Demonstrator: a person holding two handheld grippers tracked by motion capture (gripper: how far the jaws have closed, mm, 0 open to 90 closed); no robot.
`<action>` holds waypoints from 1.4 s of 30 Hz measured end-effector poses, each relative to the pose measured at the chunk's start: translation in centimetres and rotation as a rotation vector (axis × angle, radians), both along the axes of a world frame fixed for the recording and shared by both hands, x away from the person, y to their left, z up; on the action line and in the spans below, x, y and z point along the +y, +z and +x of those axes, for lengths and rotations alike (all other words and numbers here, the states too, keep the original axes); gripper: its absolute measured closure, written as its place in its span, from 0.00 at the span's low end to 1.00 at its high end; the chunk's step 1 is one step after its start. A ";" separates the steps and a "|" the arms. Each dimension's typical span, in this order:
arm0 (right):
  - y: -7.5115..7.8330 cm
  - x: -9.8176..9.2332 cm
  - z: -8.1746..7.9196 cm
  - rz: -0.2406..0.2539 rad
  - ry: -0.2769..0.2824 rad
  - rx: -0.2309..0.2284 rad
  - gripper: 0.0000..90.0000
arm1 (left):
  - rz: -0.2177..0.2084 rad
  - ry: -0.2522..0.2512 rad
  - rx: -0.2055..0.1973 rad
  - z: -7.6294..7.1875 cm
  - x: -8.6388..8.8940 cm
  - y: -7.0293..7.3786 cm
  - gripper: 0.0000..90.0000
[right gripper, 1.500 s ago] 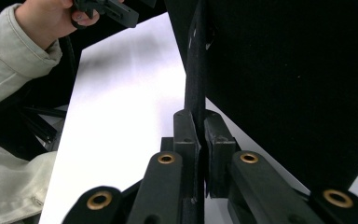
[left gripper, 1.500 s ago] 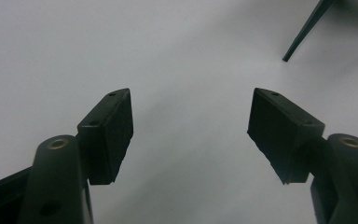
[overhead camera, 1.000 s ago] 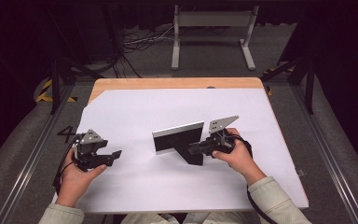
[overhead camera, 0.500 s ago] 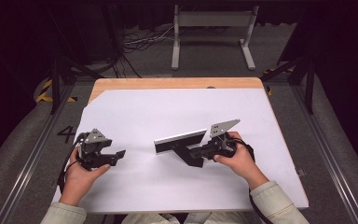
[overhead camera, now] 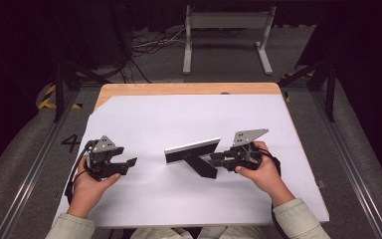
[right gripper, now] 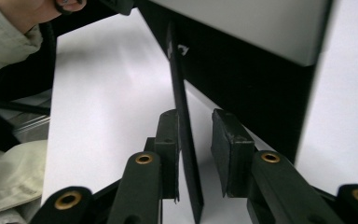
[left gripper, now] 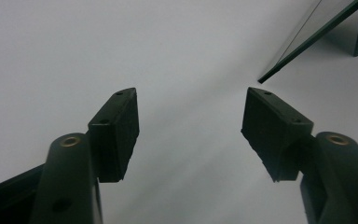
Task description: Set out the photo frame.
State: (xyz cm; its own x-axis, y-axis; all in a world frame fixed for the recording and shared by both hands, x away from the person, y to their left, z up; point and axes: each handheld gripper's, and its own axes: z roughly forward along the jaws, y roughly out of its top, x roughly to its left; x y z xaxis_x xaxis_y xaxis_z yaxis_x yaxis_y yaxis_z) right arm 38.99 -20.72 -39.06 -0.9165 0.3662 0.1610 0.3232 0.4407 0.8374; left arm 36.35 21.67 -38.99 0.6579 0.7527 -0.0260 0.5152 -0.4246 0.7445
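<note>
Now | right hand-held gripper (right gripper: pixel 193 140): just been opening, stand's fin (right gripper: pixel 182 140) between jaws | left hand-held gripper (left gripper: pixel 189 126): apart, empty

A light wooden table (overhead camera: pixel 129 89) carries a large white paper sheet (overhead camera: pixel 179 124) that covers nearly all of its top, leaving a bare strip of wood along the far edge. Near the sheet's middle stands a black stand with a silver-faced tilted panel (overhead camera: pixel 193 148), resting on a flat black foot.
</note>
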 end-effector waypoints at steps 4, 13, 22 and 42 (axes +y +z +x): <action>1.0 -1.0 -0.7 -0.004 -0.053 -0.031 0.79 | -0.008 -0.021 -0.011 -0.1 -0.2 0.1 0.61; 2.4 -2.2 -2.0 -0.042 -0.084 -0.078 0.86 | -0.019 -0.071 -0.058 -0.7 -1.0 1.0 0.98; 2.9 -2.8 -2.9 -0.066 -0.105 -0.099 0.88 | -0.085 -0.089 -0.088 -1.2 -1.5 1.6 1.00; 2.4 -3.4 -2.4 -0.082 -0.133 -0.080 0.90 | -0.091 -0.131 -0.066 -2.0 -4.4 1.4 1.00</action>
State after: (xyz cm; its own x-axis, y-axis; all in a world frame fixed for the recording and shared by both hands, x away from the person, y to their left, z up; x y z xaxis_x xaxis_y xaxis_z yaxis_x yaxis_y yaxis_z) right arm 36.55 -24.15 -36.61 -0.8677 0.4941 0.0537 0.3167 0.4664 0.8259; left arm 34.39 17.28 -37.57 0.7528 0.6568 -0.0439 0.4087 -0.4141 0.8133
